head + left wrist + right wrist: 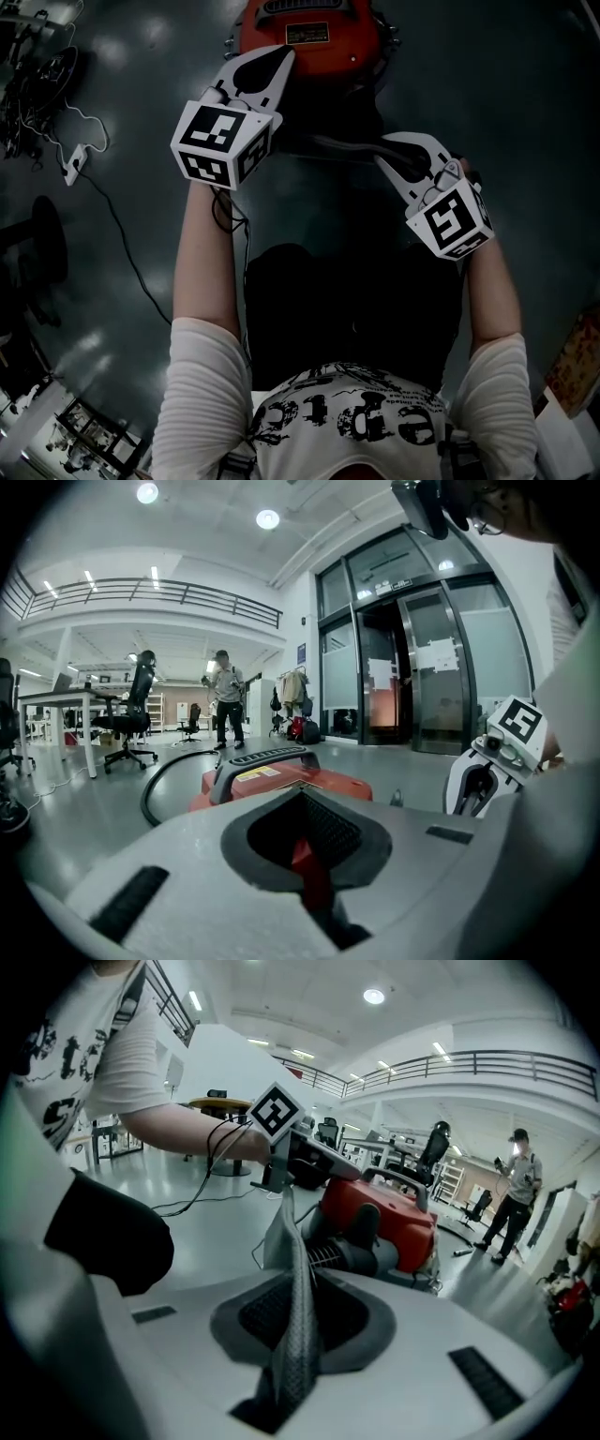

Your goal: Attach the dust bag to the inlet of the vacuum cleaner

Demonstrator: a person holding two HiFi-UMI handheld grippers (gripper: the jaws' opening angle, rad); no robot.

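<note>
Fabric of the dust bag [291, 1232], grey and woven, stands on edge in the slot of the right gripper [302, 1302], whose jaws pinch it. The left gripper [304, 817] has its jaws drawn close together with a thin red sliver in the slot; I cannot tell whether that is something gripped or the red shell beyond, seen through the gap. Only the right gripper view shows the bag's fold clearly: it climbs toward twelve o'clock and ends just under the left gripper's marker cube, passing in front of a black ribbed hose end [339, 1255] on the near side of the vacuum cleaner [389, 1218], which sits at one o'clock. In the left gripper view the vacuum lies dead ahead at twelve o'clock, its black handle [267, 757] on top, and the right gripper shows at three o'clock. The head view puts the vacuum at twelve o'clock too, but the left gripper's body covers part of it, and the dark lap hides the floor below both tools. Farther out, a black hose [159, 780] curves over the floor at nine o'clock, an office chair [131, 714] stands by a desk [56, 700], a person [225, 700] stands well off, and glass doors [422, 667] fill two o'clock. The head view alone shows a white power strip [73, 164] at ten o'clock.
</note>
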